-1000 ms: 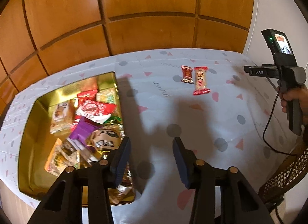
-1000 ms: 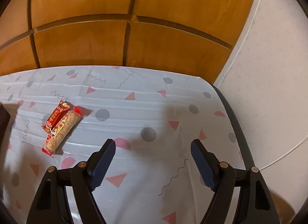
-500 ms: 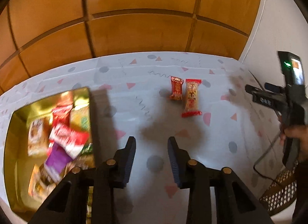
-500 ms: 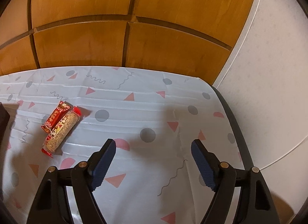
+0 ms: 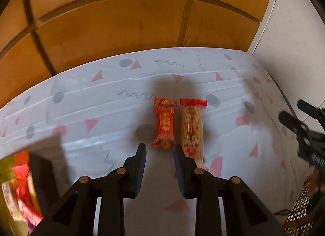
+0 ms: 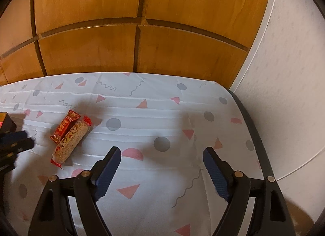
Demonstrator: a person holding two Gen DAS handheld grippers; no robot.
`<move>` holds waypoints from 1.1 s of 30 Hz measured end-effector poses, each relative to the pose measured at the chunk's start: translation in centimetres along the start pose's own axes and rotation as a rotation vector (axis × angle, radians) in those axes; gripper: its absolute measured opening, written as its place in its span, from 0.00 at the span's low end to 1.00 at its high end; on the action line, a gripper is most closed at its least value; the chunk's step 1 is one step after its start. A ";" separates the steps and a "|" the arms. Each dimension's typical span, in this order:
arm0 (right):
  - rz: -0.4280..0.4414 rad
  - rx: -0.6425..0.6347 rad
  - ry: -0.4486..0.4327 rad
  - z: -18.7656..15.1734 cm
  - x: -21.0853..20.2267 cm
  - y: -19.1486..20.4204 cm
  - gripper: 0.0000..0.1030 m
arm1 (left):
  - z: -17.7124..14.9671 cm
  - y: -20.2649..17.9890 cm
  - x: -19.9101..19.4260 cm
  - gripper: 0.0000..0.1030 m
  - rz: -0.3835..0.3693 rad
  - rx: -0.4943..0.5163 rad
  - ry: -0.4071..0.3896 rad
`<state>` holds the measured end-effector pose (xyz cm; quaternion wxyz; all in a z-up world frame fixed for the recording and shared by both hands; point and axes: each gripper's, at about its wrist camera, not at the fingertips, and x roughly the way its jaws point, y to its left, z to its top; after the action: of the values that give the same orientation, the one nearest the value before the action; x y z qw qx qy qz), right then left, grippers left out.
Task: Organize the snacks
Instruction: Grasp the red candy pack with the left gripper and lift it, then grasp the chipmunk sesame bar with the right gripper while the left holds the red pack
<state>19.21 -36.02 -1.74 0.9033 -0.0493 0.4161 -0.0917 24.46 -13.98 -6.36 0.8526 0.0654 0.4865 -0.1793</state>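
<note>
The left gripper [image 5: 159, 150] has swung away from the gold tin [image 5: 8, 185], which a second ago lay straight ahead of it and now sits blurred at the lower left edge of its view, packed with snacks. Its jaws have just been closing: from about half spread they are down to a narrow gap, with nothing between them. They are not shut, and they hold nothing.

Just ahead of the fingertips lie two wrapped snacks on the table [image 5: 101, 102], side by side and nearly touching. The red packet [image 5: 164, 124] is in line with the gap, its near end just beyond the tips. The longer, pale bar [image 5: 192, 132] lies immediately right of it, its near end partly hidden behind the right finger.

The right gripper [image 6: 161, 155] has not moved. It hangs over a bare part of the table with its jaws wide apart and empty; the two snacks lie ahead of it and well to its left.

My reading is that the left hand has left the tin for the next piece, most likely the red packet. The narrowed jaws look suited to pinching that slim packet alone, but with the bar so close the right finger could catch it too.
</note>
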 end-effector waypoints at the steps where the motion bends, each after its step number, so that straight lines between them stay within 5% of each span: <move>1: 0.002 0.003 0.003 0.0 0.1 0.0 0.81 | 0.5 -0.3 0.5 0.28 -0.001 0.005 0.003; 12: 0.038 -0.012 0.002 -0.1 -0.2 0.6 0.84 | 2.9 -1.0 6.4 0.30 0.042 0.048 0.074; 16: 0.047 -0.020 -0.007 0.0 -0.3 0.6 0.84 | 1.8 -0.3 5.6 0.21 0.040 0.017 0.035; 22: 0.056 -0.026 -0.005 -0.1 -0.4 0.6 0.84 | -3.0 0.4 2.3 0.21 0.084 -0.043 0.036; 33: 0.000 -0.054 0.023 -0.7 0.1 0.7 0.84 | -14.6 -1.9 -3.8 0.21 0.146 0.085 -0.044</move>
<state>18.84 -35.37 -2.38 0.8968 -0.0725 0.4288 -0.0812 10.28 -10.62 -10.54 0.8704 0.1329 0.4534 -0.1386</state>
